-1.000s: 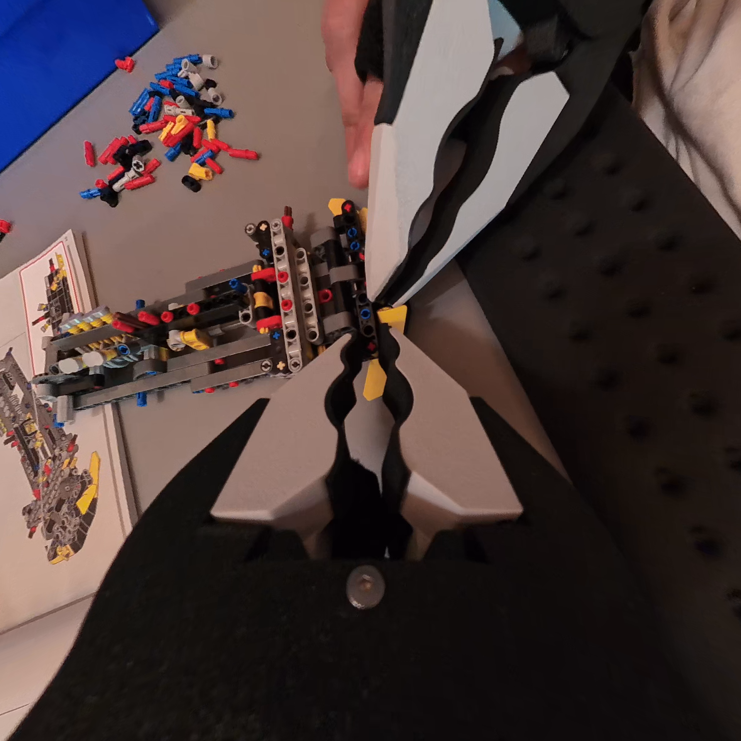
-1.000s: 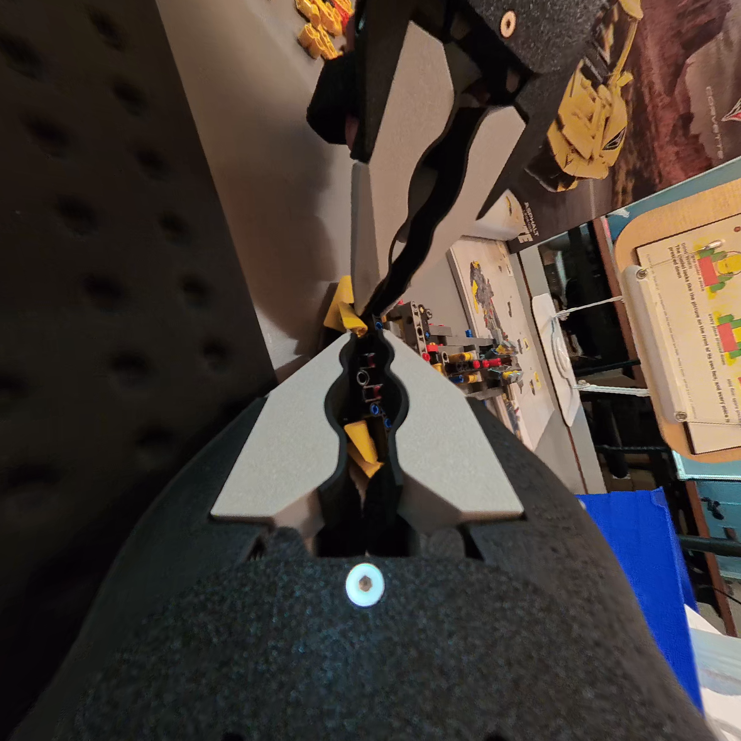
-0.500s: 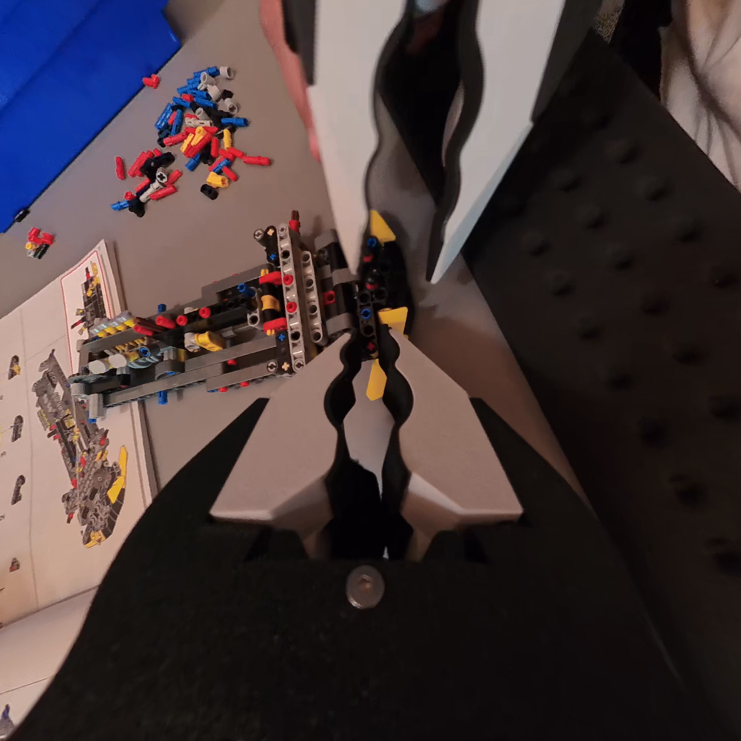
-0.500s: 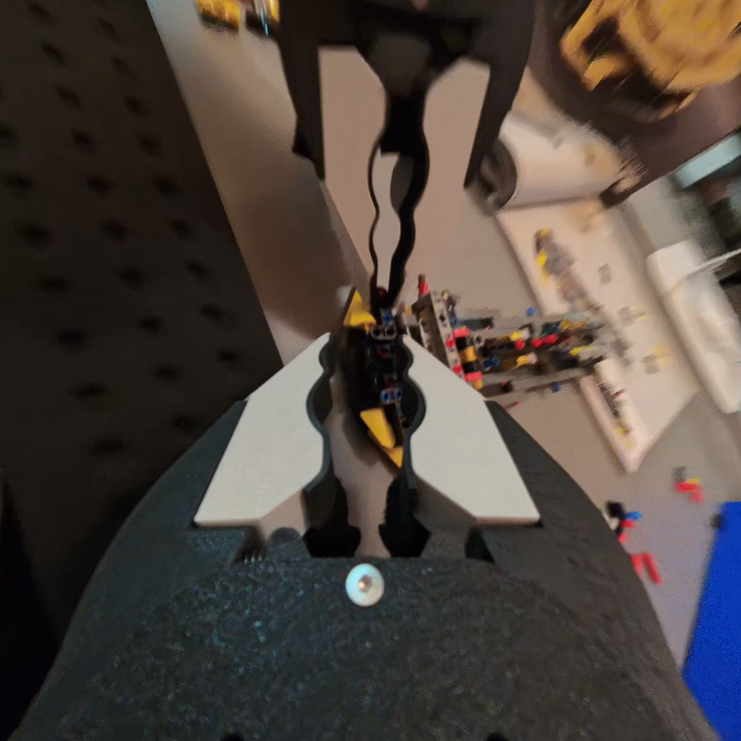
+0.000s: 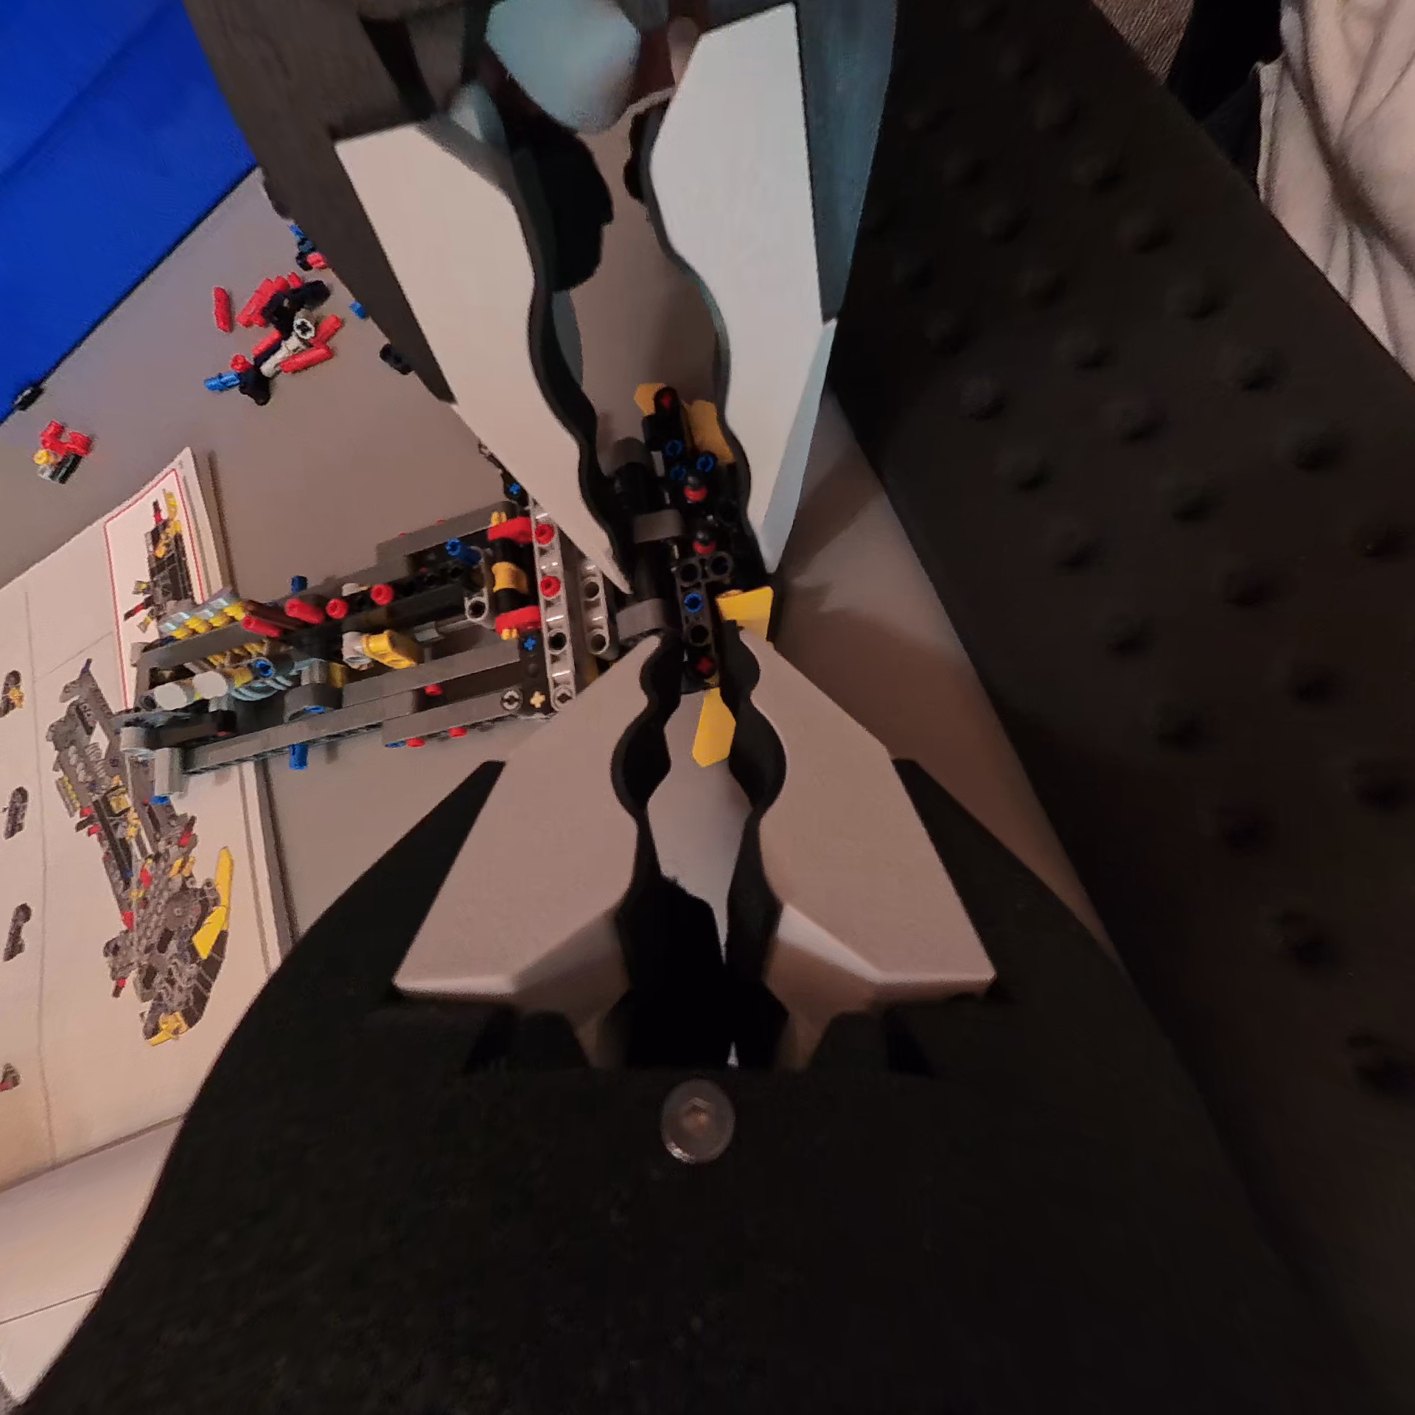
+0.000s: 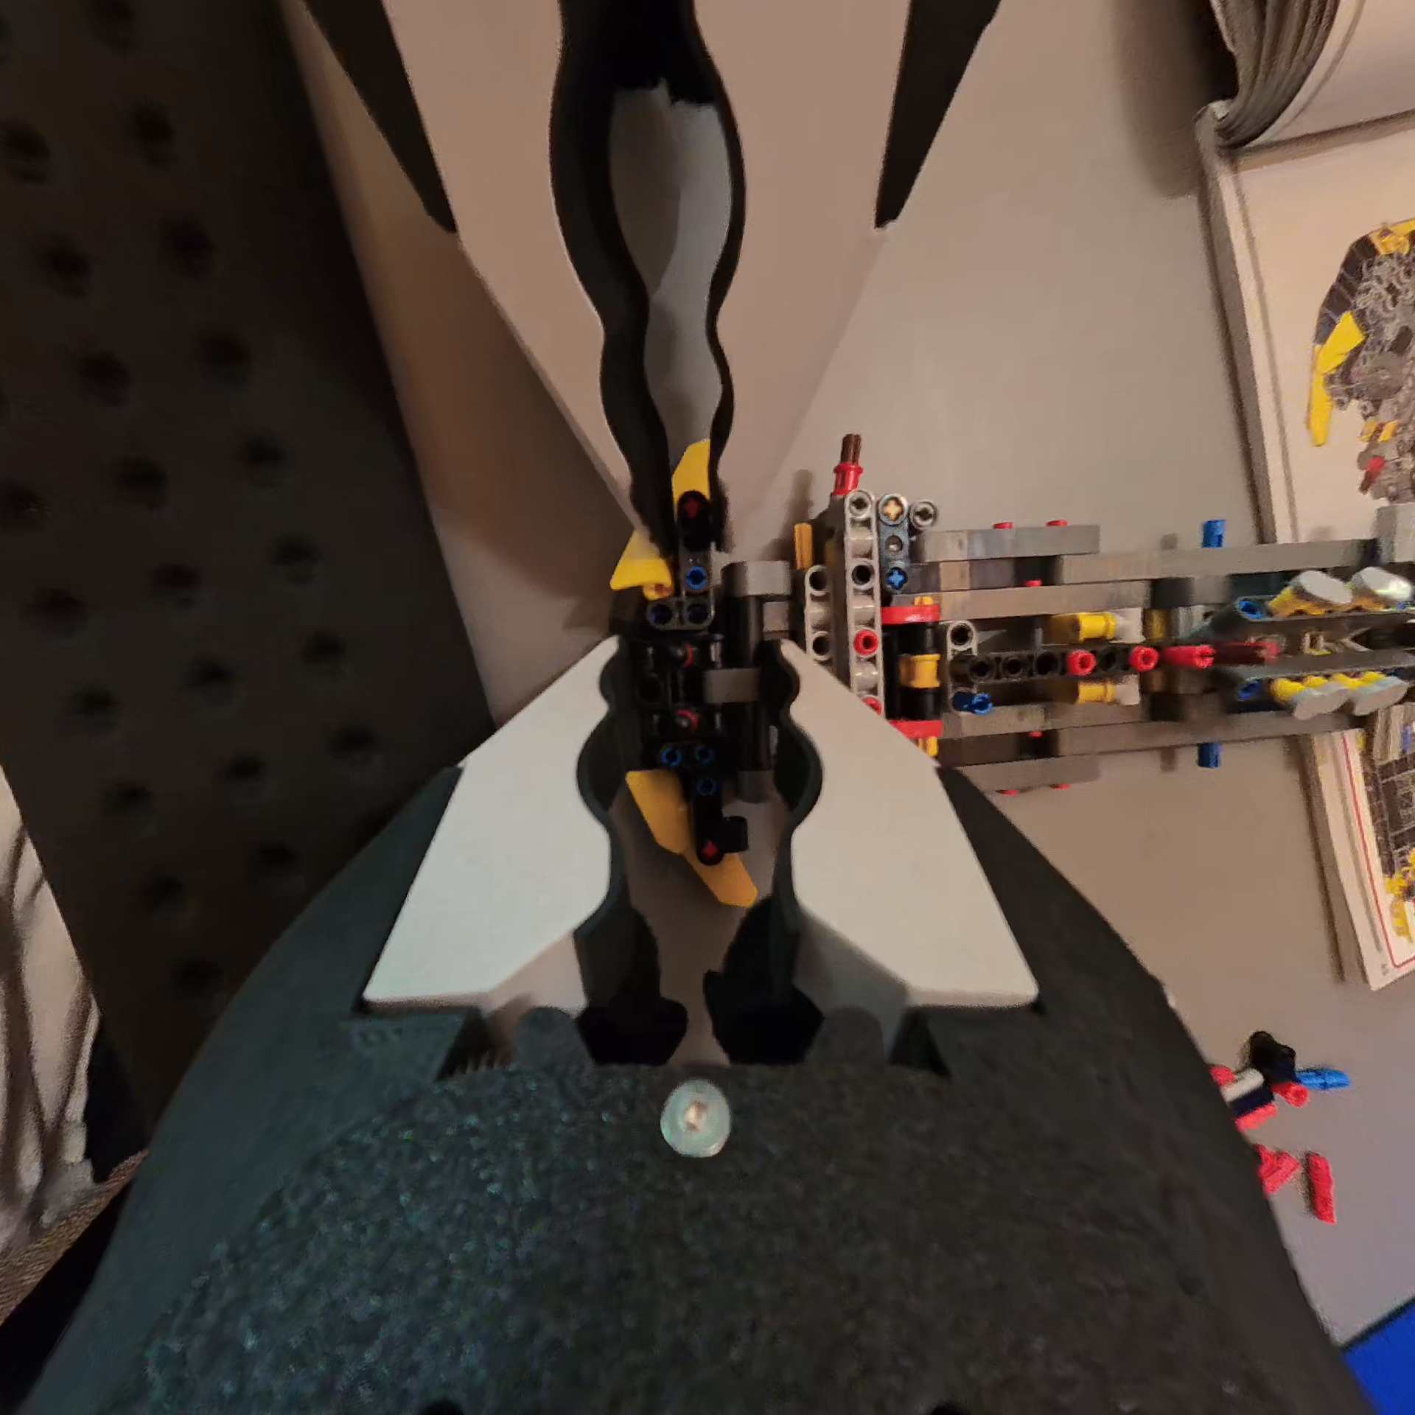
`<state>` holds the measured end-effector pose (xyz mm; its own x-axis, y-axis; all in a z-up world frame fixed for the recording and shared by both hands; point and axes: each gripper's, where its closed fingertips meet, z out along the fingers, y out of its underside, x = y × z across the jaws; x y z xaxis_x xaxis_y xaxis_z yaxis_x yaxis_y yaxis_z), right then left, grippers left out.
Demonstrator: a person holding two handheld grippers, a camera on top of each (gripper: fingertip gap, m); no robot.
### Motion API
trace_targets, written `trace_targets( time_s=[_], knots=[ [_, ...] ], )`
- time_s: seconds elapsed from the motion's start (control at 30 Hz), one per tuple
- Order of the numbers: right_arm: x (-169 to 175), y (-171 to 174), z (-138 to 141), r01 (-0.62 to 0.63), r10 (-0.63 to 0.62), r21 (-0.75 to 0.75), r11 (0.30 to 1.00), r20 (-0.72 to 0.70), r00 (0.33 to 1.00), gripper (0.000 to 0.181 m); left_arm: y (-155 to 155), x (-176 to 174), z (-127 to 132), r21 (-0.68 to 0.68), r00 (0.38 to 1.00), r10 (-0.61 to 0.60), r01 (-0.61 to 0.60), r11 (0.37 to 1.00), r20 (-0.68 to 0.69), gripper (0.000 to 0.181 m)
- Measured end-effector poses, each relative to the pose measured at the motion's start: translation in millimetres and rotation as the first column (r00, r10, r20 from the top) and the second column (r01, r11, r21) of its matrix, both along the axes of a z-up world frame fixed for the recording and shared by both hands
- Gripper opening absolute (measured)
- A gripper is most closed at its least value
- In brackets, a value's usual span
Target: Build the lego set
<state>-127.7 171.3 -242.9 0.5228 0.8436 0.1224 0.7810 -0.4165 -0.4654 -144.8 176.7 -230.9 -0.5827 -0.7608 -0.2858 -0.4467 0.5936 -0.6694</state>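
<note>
Here, left tool (image 5: 700, 647) clenched on lego model (image 5: 429, 643) end; right tool (image 6: 700, 651) released, straddling same end from opposite side.

a long grey, black and yellow lego chassis (image 5: 429, 635) studded with red and blue pins lies flat on the grey table (image 5: 321, 490), partly over the instruction booklet (image 5: 92, 842).

Model (image 5: 429, 651) between booklet (image 5: 115, 766) and mat (image 5: 1148, 536)
</note>
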Motion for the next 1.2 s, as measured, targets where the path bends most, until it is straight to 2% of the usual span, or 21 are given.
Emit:
trace_targets(
  time_s=[0.2, 0.33, 0.5, 0.63, 0.73, 0.83, 0.93, 1.0, 1.07, 1.1, 1.2],
  knots=[
    [-2.4, 1.2, 1.9, 0.029, -0.030, -0.017, 0.999, -0.096, 0.995, 0.033, 0.9, -0.5, 1.5, -0.038, 1.000, 0.008, -0.008, 0.999, 0.006, 0.011],
    [-3.7, 3.2, 4.6, 0.048, -0.049, -0.010, 0.999, -0.171, 0.984, 0.033, 3.4, 0.7, 13.1, -0.102, 0.998, 0.035, -0.030, 0.994, 0.043, 0.014],
    [-5.7, 4.0, 7.9, 0.060, -0.064, -0.022, 0.998, -0.234, 0.970, 0.032, 9.7, -1.3, 36.3, -0.229, 0.991, 0.088, -0.063, 0.971, 0.099, 0.021],
    [-9.0, 8.4, 20.6, 0.080, -0.084, -0.026, 0.996, -0.322, 0.943, 0.032, 27.5, -10.1, 62.8, -0.401, 0.966, 0.217, -0.146, 0.904, 0.138, 0.029],
    [-12.9, 14.8, 36.9, 0.106, -0.110, -0.033, 0.994, -0.411, 0.905, 0.032, 39.2, -17.5, 73.1, -0.592, 0.930, 0.360, -0.249, 0.766, 0.074, 0.046],
    [-17.0, 23.8, 54.8, 0.140, -0.144, -0.045, 0.989, -0.513, 0.846, 0.032, 46.3, -25.6, 71.4, -0.701, 0.869, 0.494, -0.365, 0.612, -0.020, 0.058],
    [-21.7, 33.2, 65.2, 0.173, -0.171, -0.051, 0.984, -0.560, 0.811, 0.032, 47.9, -33.5, 68.0, -0.774, 0.781, 0.616, -0.452, 0.444, -0.104, 0.063],
    [-26.1, 38.9, 68.0, 0.190, -0.189, -0.058, 0.980, -0.571, 0.799, 0.032, 45.8, -36.7, 60.4, -0.816, 0.714, 0.674, -0.497, 0.295, -0.192, 0.056],
    [-29.0, 44.4, 71.7, 0.209, -0.208, -0.067, 0.976, -0.585, 0.784, 0.031, 39.3, -36.4, 50.6, -0.849, 0.660, 0.687, -0.515, 0.119, -0.304, 0.055],
    [-29.9, 47.2, 74.3, 0.222, -0.220, -0.072, 0.972, -0.593, 0.774, 0.031, 32.1, -35.3, 45.6, -0.857, 0.654, 0.664, -0.514, 0.038, -0.363, 0.054],
    [-31.7, 52.4, 78.6, 0.244, -0.245, -0.086, 0.966, -0.605, 0.757, 0.031, 15.9, -33.4, 48.5, -0.879, 0.711, 0.550, -0.466, -0.096, -0.437, 0.047]
  ],
)
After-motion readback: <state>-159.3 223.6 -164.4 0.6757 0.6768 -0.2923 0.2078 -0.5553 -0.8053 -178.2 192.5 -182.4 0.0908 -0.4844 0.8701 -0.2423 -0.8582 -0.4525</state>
